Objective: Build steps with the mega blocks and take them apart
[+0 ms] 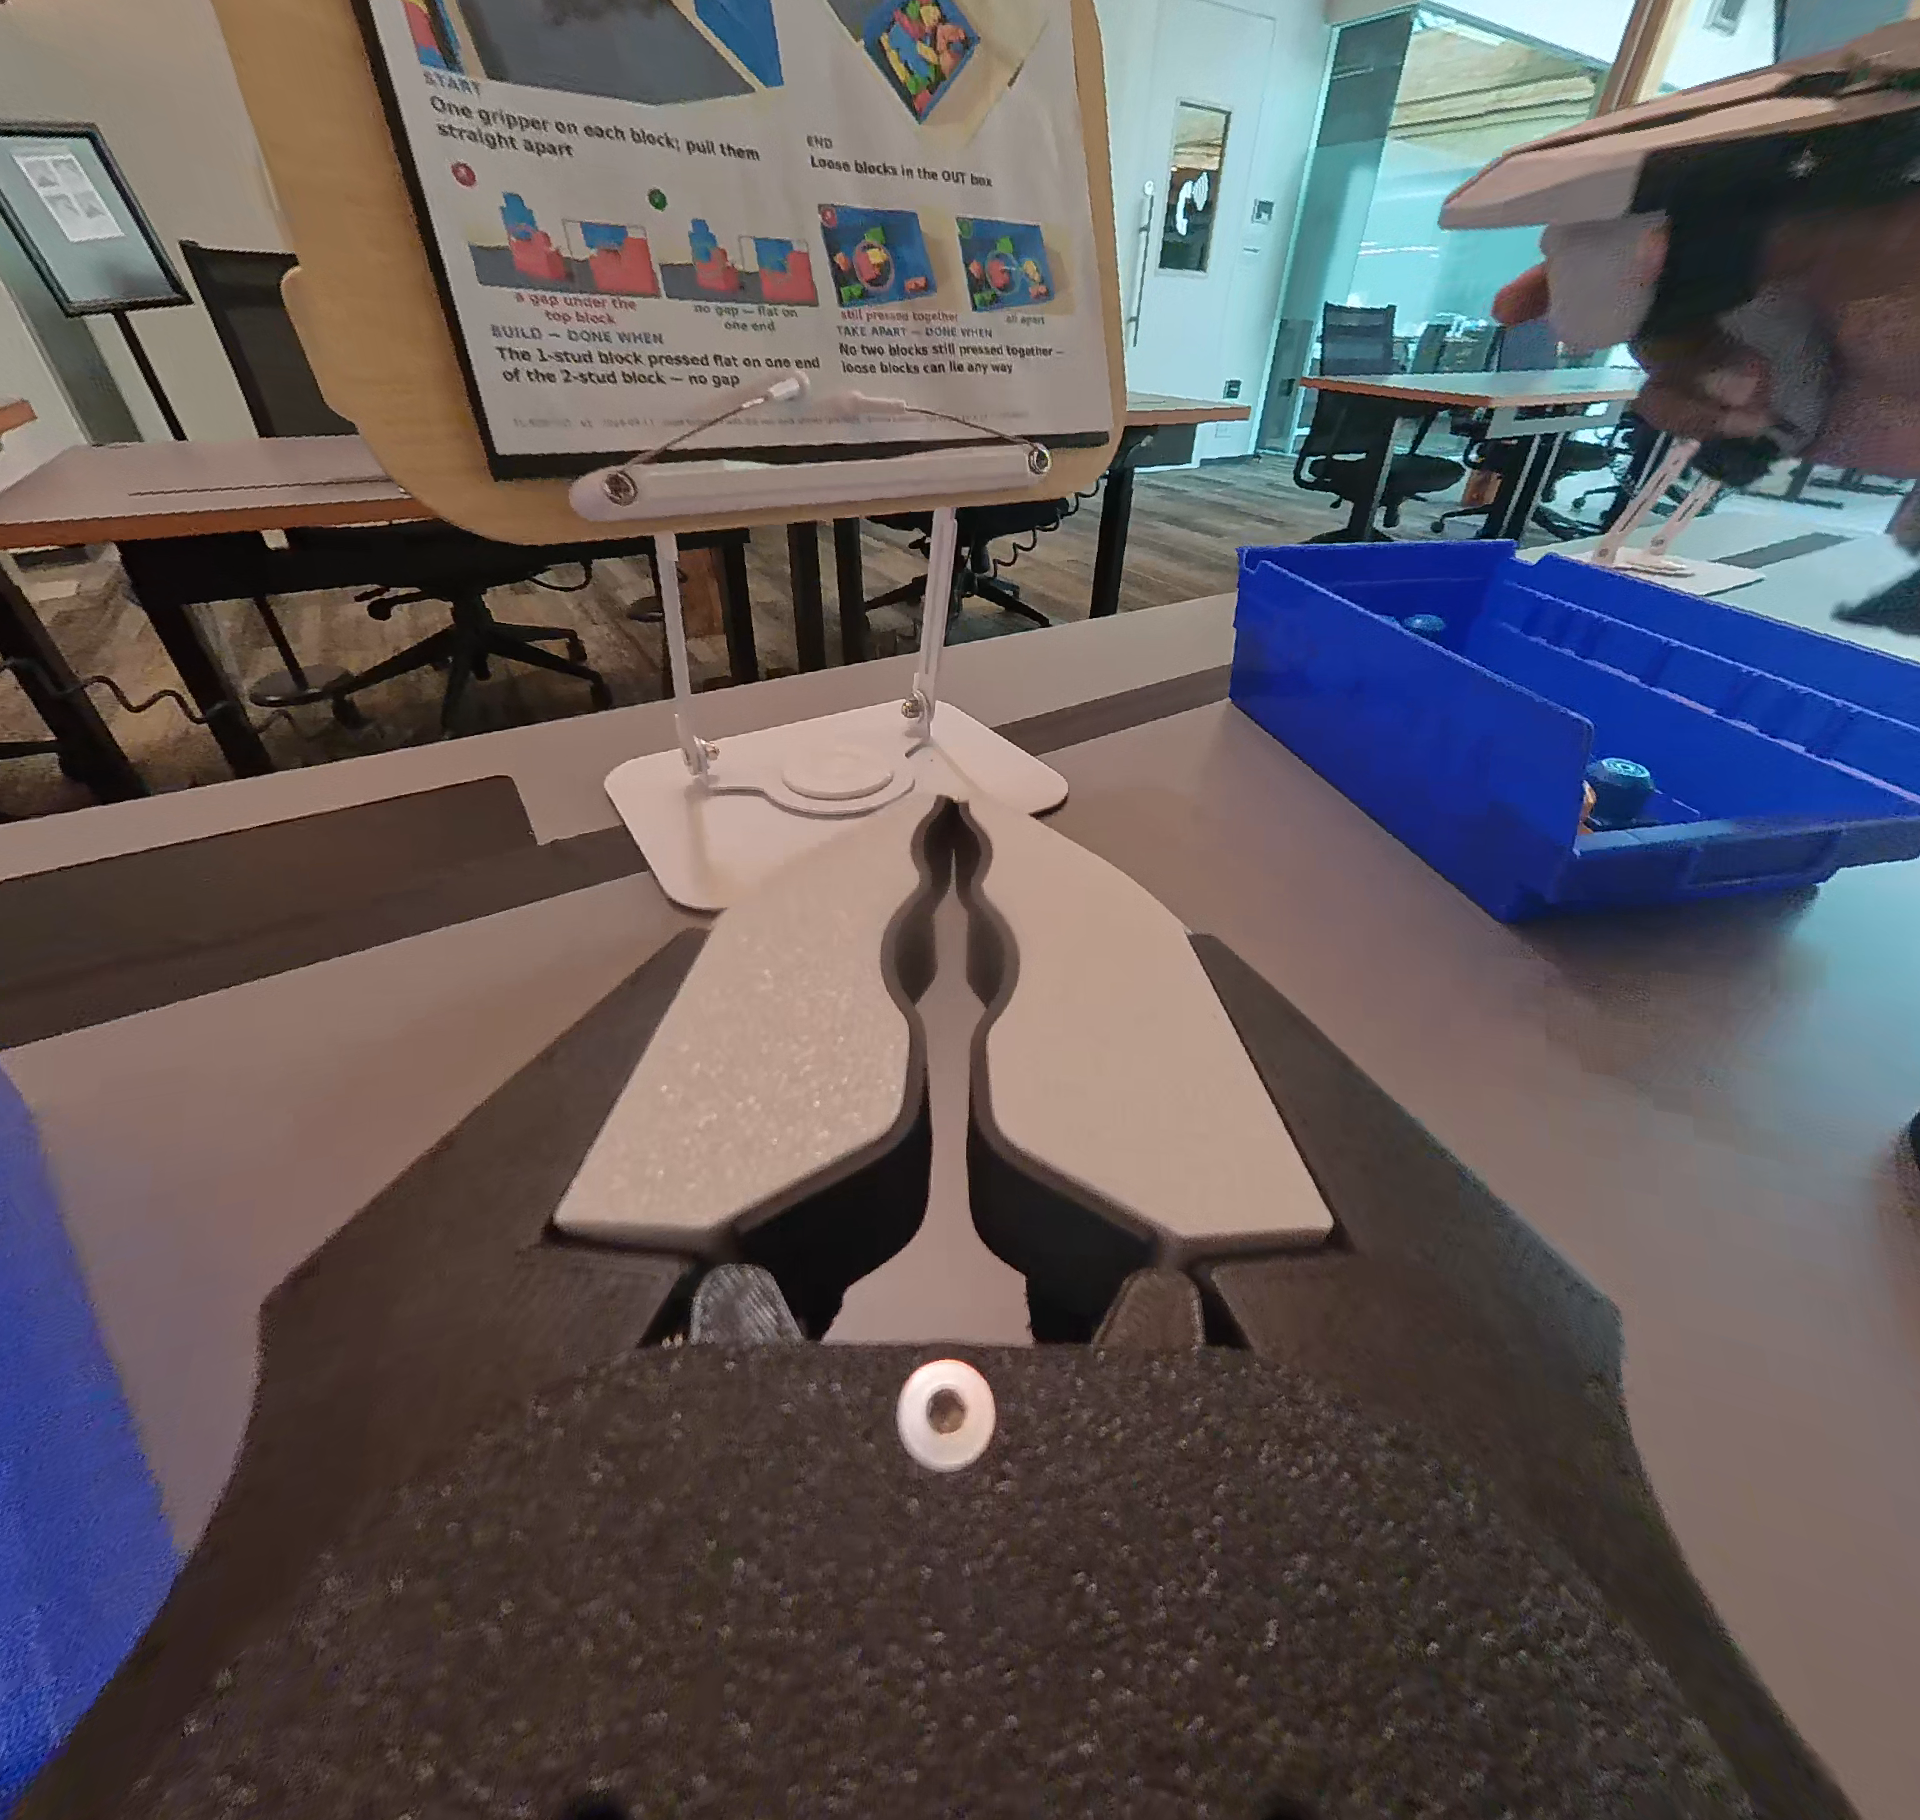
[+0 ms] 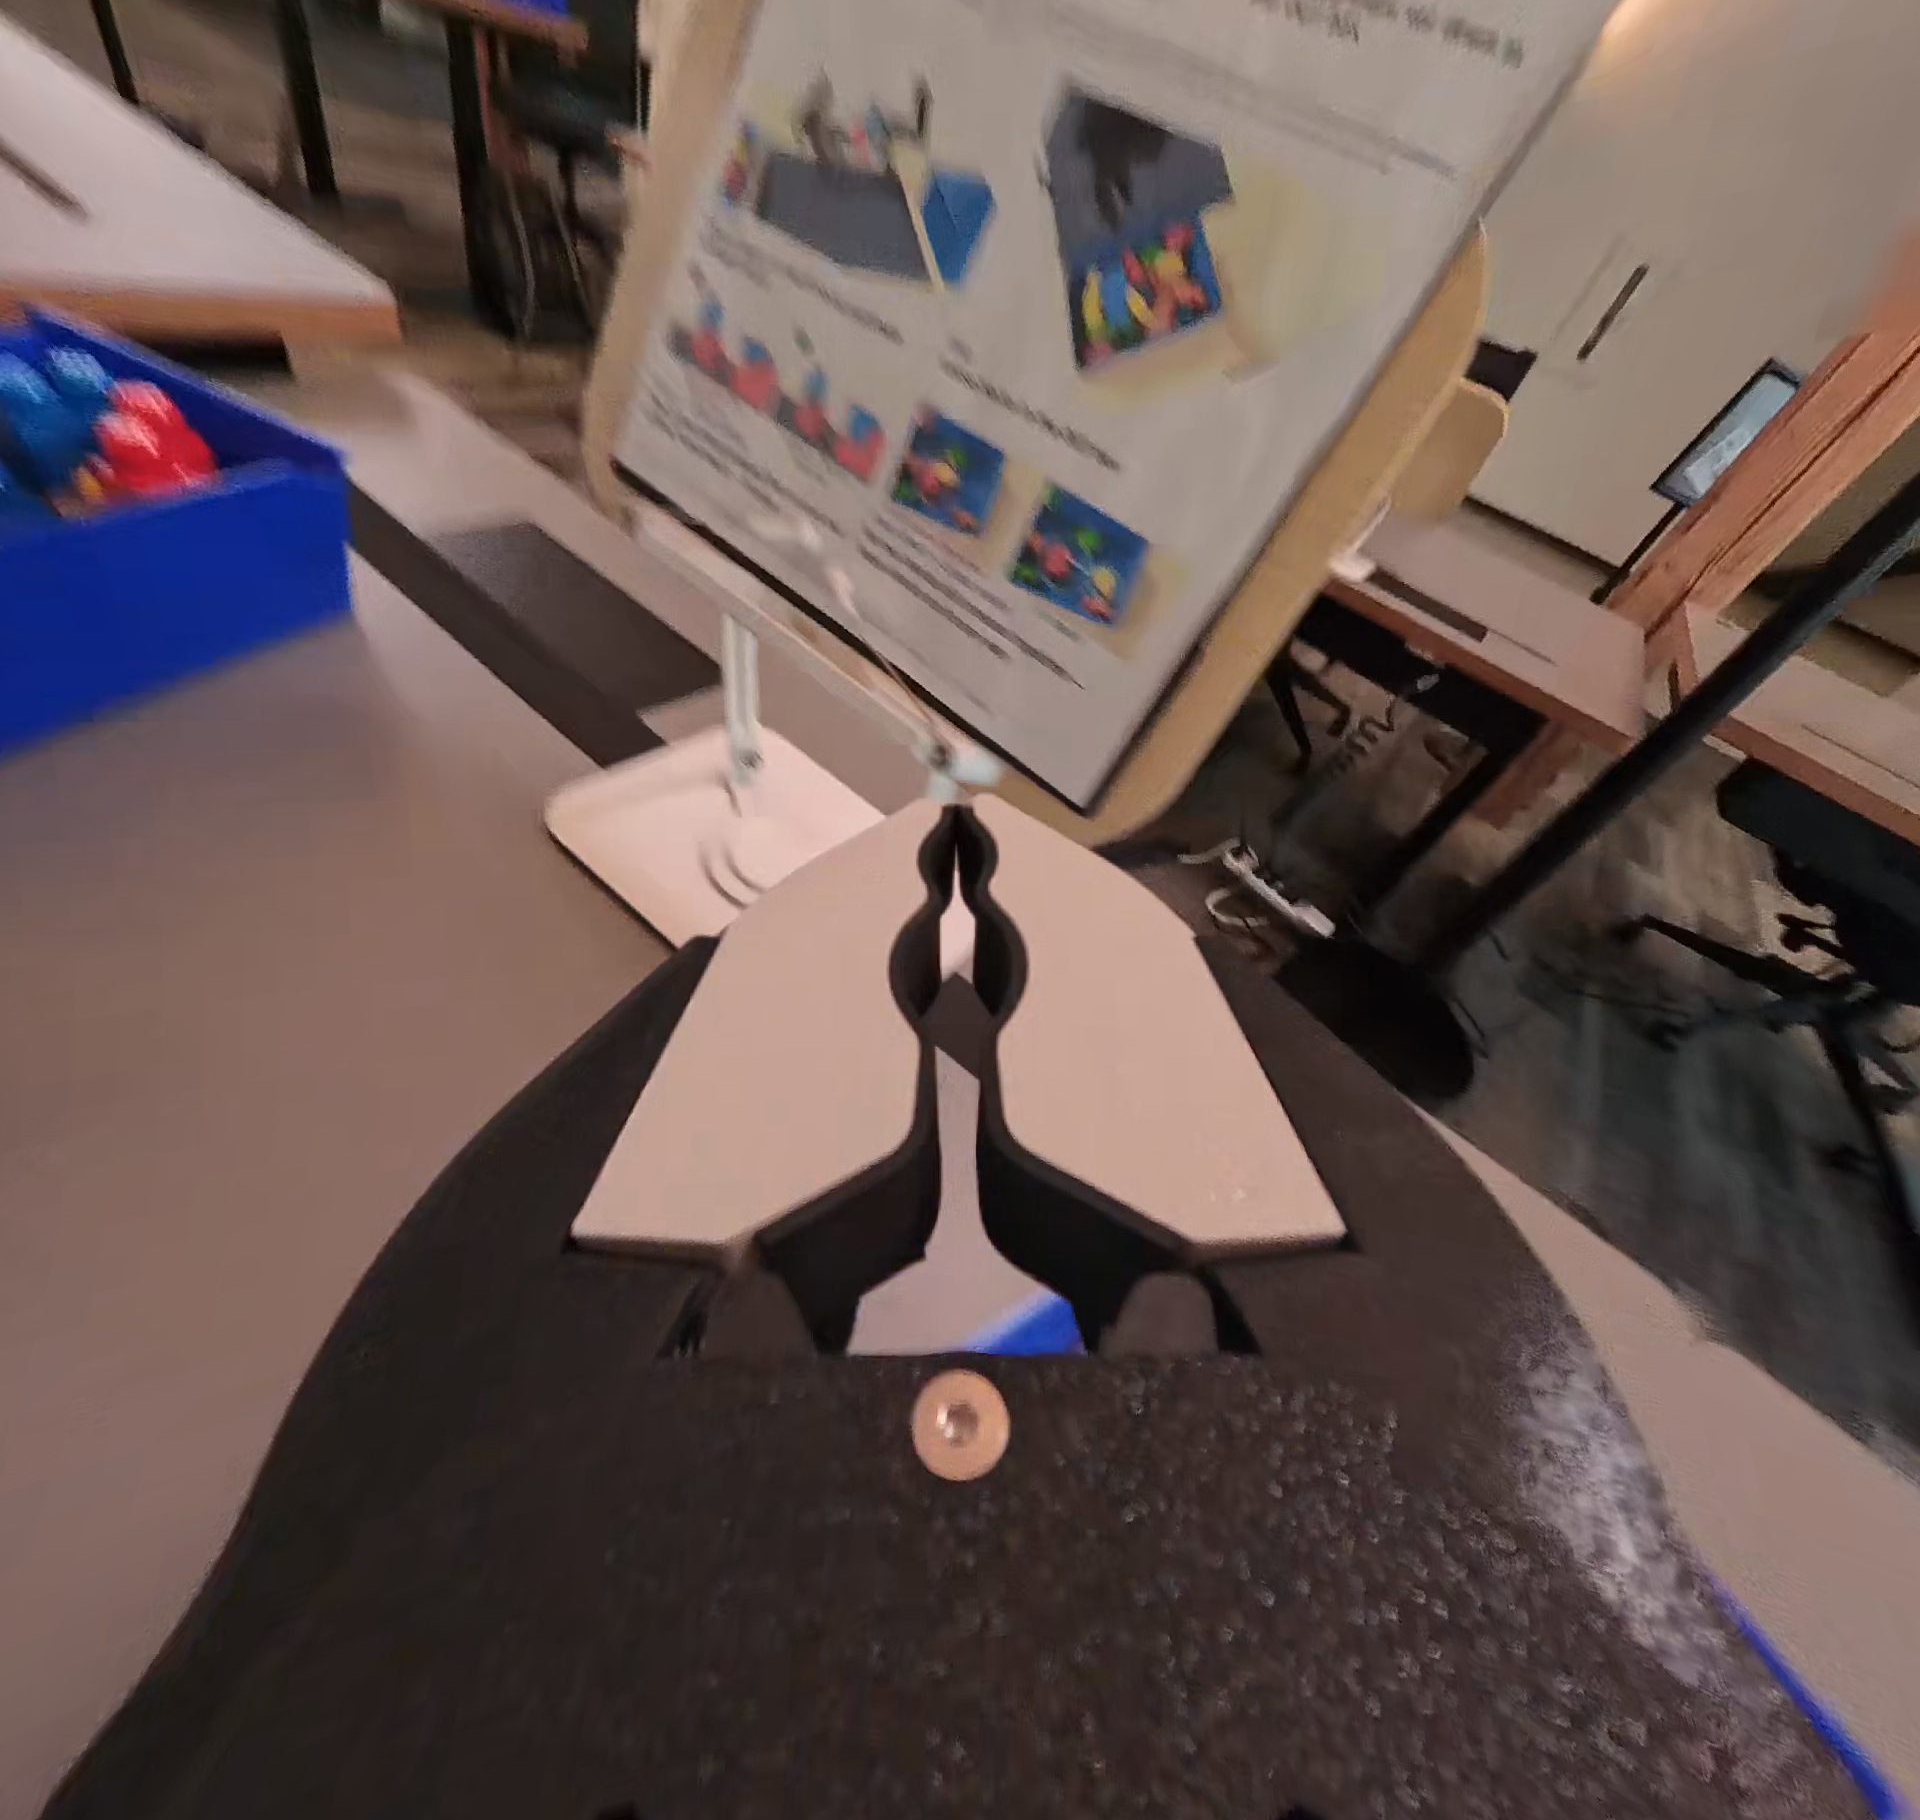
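My left gripper point(image 1: 954, 814) is shut and empty, low over the grey table point(image 1: 1455, 1095), pointing at the white base of a sign stand point(image 1: 831, 783). To its right a blue bin point(image 1: 1507, 731) holds a few blocks, one dark blue block point(image 1: 1621, 783) near its front. My right gripper point(image 2: 956, 820) is shut and empty, held above the table and tilted; the view is blurred. A second blue bin point(image 2: 156, 565) at the left of the right wrist view holds blue and red mega blocks point(image 2: 135, 440). The right gripper also shows blurred at the upper right in the left wrist view point(image 1: 1714, 316).
An instruction sheet on a wooden board point(image 1: 727, 160) stands on the white stand at the table's far edge, also in the right wrist view point(image 2: 1039, 368). A blue thing point(image 1: 62, 1407) sits at the left edge. Desks and office chairs point(image 1: 436, 648) stand beyond the table. The gap from one gripper's tips to the other's is roughly 30 cm.
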Demonstrator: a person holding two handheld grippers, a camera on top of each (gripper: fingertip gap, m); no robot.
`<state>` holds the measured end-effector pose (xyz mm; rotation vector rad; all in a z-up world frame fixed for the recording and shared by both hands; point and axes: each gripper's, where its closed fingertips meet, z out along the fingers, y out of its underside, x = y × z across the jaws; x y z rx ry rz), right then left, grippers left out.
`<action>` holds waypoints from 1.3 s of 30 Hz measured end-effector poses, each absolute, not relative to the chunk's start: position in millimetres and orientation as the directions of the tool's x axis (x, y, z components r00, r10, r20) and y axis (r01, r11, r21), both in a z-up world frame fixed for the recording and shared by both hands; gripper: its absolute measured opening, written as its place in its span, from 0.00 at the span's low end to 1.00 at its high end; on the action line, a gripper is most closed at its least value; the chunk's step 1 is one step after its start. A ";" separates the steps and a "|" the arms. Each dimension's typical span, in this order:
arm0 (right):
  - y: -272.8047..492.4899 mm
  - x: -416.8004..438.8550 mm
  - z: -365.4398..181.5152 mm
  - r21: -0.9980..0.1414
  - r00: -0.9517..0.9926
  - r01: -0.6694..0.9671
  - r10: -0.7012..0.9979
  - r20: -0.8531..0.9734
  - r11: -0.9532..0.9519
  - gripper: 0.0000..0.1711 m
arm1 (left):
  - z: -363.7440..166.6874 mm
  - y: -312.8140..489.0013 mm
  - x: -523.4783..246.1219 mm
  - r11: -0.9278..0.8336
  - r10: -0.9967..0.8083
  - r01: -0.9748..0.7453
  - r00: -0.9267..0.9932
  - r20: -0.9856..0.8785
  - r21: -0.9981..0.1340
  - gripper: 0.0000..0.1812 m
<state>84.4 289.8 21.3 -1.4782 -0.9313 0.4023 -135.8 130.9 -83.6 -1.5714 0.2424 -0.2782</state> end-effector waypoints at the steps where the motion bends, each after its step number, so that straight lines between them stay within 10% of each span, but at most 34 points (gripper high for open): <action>1: 274.5 72.7 23.2 -0.960 0.620 0.258 0.743 0.253 0.111 0.00 | -81.5 130.4 -136.9 -0.012 -0.320 0.017 0.947 0.020 -1.000 0.00; 19: 165.7 7.0 -77.9 -0.995 0.600 0.080 0.794 0.101 0.065 0.00 | -17.3 96.5 -230.5 0.081 -0.040 -0.076 0.996 -0.079 -0.994 0.00; 31: 152.5 -0.2 -76.9 -0.994 0.535 0.087 0.839 0.098 0.061 0.00 | -130.2 58.7 -403.7 -0.422 0.411 0.071 0.903 -0.122 -0.904 0.42; 39: 144.8 -9.8 -86.8 -0.988 0.495 0.136 0.860 0.126 0.067 0.00 | -166.2 61.1 -424.4 -0.603 0.443 0.092 0.865 -0.237 -0.792 0.32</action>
